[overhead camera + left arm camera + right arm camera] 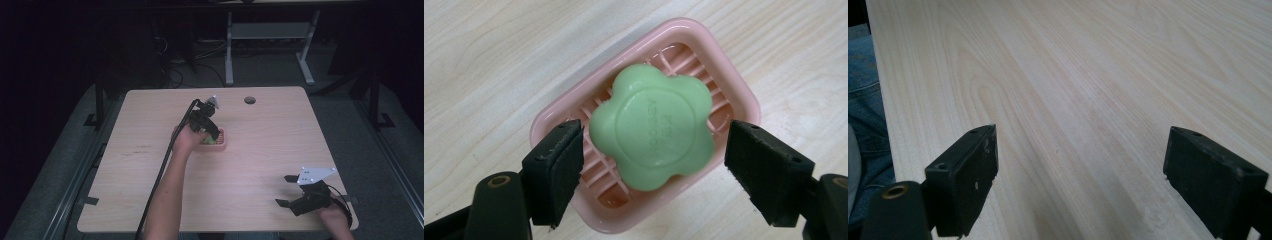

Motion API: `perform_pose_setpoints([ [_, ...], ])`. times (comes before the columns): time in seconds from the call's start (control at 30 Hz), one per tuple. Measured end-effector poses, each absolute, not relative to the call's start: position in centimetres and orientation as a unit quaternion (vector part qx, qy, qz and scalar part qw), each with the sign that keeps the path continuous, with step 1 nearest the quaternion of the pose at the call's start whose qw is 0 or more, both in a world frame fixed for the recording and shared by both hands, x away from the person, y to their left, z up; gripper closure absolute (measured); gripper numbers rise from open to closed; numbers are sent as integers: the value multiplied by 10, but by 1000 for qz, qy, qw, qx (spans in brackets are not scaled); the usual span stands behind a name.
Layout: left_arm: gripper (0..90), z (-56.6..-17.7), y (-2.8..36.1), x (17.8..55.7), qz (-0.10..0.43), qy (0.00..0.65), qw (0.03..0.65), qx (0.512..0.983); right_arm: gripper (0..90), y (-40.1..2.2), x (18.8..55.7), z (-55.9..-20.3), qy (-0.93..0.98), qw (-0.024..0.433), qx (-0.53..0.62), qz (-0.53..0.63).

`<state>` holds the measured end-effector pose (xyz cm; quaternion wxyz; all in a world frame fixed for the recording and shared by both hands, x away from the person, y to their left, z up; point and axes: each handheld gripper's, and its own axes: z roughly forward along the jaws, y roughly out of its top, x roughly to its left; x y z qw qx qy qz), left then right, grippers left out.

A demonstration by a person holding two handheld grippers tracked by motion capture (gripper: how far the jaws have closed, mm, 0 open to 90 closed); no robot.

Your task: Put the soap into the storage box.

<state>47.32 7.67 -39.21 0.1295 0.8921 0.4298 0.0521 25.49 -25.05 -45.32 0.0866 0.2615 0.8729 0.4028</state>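
Bench (260, 165) bare around pink soap dish (734, 85). Green flower soap (652, 125) in dish, between wide left tongs (654, 150), untouched. Right tongs (1080, 175) wide, 5 o'clock.

Our left forearm (167, 192) reaches up from the near edge toward mid-table, its hand (186, 140) gripping the black two-jaw left gripper (654, 150), tipped downward with jaws spread wide. Our right hand (334, 216) sits low at the near right, holding the black two-jaw right gripper (1080, 175) with grey three-cornered top plate (315, 175), jaws likewise parted, pointing leftward.
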Motion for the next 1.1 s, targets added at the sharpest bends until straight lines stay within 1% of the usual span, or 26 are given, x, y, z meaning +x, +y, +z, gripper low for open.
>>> perform_pose_setpoints([
  [0.67,238,-377,94,450,54,420,169,890,138,-253,256,-455,873,85,273,396],
  [0.87,238,-379,99,444,54,413,169,893,138,-252,256,-456,873,84,275,395],
  [1.1,237,-381,106,435,53,419,180,888,138,-252,257,-457,874,84,276,391],
])
